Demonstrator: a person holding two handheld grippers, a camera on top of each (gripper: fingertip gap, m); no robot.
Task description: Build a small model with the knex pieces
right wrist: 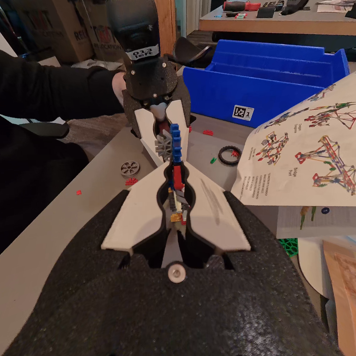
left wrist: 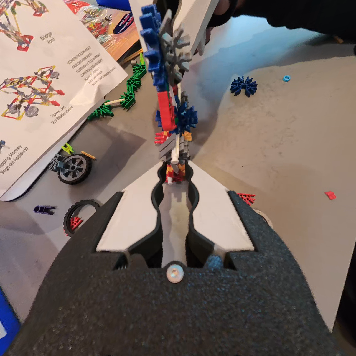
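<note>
Landmark: a long multicoloured rod-and-connector model (left wrist: 174, 119), held in the air above the grey table (left wrist: 269, 146) between two grippers.
Left gripper: left gripper (left wrist: 175, 173) closed down on the model's near end, where red and orange pieces sit between its fingers; the jaws are almost together.
Right gripper: right gripper (right wrist: 176, 169) closed on the model's far end, just below the blue gear (right wrist: 175, 142) and grey connector (right wrist: 163, 146); the white fingers pinch the red piece there.
Handling, as judged: both grips look narrow on a slender, snap-fit model; steady, in-line pressure would likely spare the joints; twisting could pop a rod loose.
Left of the model: an instruction sheet (left wrist: 48, 81) lying partly over a green connector chain (left wrist: 125, 96); a small wheel (left wrist: 74, 168) and a loose tyre (left wrist: 81, 215) nearer the left gripper.
Right of the model: a blue connector pair (left wrist: 243, 86), a light-blue ring (left wrist: 286, 78) and a red scrap (left wrist: 330, 195), well apart from it.
Beyond the model: a blue bin (right wrist: 269, 81) at the table's far edge; a person's dark sleeve (right wrist: 57, 86) behind the left gripper.
</note>
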